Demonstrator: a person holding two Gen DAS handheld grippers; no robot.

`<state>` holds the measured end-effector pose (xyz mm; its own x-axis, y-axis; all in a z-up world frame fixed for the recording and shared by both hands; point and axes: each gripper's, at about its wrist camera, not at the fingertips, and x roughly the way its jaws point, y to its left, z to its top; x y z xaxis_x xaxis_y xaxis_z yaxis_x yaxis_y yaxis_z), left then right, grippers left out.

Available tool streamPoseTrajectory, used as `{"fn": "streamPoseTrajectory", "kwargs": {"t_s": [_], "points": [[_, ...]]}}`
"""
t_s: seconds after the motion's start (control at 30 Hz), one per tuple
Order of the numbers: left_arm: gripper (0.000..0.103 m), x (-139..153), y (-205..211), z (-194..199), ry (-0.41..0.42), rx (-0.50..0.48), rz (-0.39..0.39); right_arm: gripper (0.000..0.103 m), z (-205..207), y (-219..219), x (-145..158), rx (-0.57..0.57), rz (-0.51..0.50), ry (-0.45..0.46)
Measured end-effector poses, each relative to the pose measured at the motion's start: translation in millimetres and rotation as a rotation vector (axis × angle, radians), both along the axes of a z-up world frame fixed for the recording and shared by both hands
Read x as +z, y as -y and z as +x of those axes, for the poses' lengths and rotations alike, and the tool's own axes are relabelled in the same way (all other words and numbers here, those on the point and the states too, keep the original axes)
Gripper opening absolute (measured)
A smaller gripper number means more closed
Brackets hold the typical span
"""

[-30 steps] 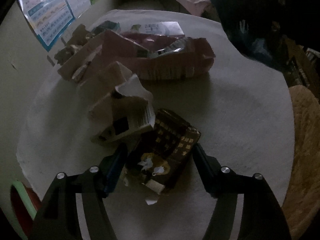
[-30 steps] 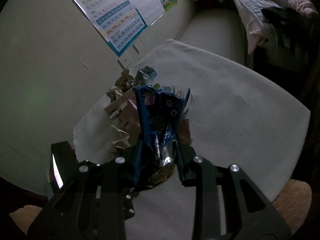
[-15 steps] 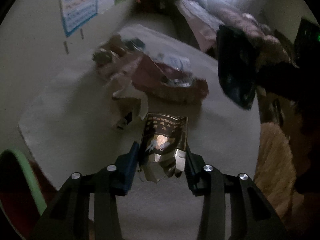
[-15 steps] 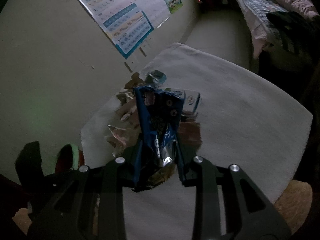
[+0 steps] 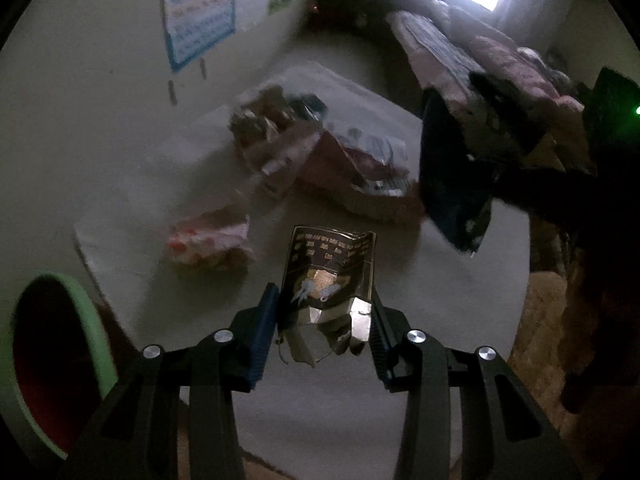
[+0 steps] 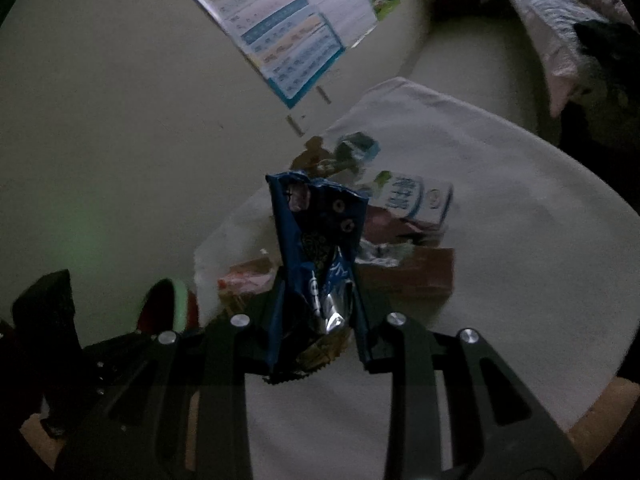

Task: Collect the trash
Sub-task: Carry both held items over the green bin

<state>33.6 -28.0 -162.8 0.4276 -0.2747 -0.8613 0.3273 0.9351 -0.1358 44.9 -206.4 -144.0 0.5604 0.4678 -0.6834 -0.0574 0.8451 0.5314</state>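
Observation:
My left gripper [image 5: 323,312] is shut on a dark brown snack wrapper [image 5: 330,268] with gold print, held up above the white tablecloth [image 5: 460,304]. My right gripper [image 6: 318,300] is shut on a crumpled blue foil wrapper [image 6: 316,232], also lifted off the table; the same blue wrapper [image 5: 452,176] hangs at the right of the left wrist view. On the cloth lie a pink-red packet [image 5: 212,240], a torn maroon carton [image 5: 352,168], a white-and-blue milk carton [image 6: 416,200] and crumpled wrappers [image 5: 268,120].
A bin with a green rim [image 5: 88,320] and dark red inside stands beside the table at lower left; the green rim [image 6: 180,296] also shows in the right wrist view. Posters [image 6: 288,28] hang on the wall. A bed with bedding [image 5: 480,48] lies beyond the table.
The left gripper closed on the brown wrapper and lifted it off the cloth, away from the trash pile. The right gripper kept its hold on the blue wrapper, barely shifting.

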Motion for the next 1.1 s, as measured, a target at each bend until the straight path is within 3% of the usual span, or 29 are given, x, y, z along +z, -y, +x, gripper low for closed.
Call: {"fn": "streamPoseTrajectory", "kwargs": {"t_s": [0.13, 0.33, 0.53, 0.73, 0.83, 1.1], "points": [[0.039, 23.6, -16.4, -5.5, 0.071, 0.13, 0.033, 0.029, 10.5, -11.0, 5.8, 0.088, 0.05, 0.01], [0.039, 64.6, -78.5, -19.2, 0.141, 0.414, 0.066, 0.029, 22.7, -50.9, 27.3, 0.239, 0.08, 0.033], [0.04, 74.1, -139.2, -40.0, 0.175, 0.608, 0.083, 0.029, 22.1, -103.4, 37.0, 0.362, 0.069, 0.021], [0.04, 62.9, -203.1, -54.1, 0.187, 0.711, 0.124, 0.029, 23.9, -170.3, 32.7, 0.449, 0.111, 0.009], [0.04, 50.5, -232.5, -56.5, 0.166, 0.732, 0.107, 0.029, 27.5, -210.8, 28.5, 0.484, 0.134, -0.016], [0.04, 4.0, -279.8, -41.3, 0.133, 0.73, 0.066, 0.032, 35.0, -295.4, 15.9, 0.558, 0.039, -0.066]]}}
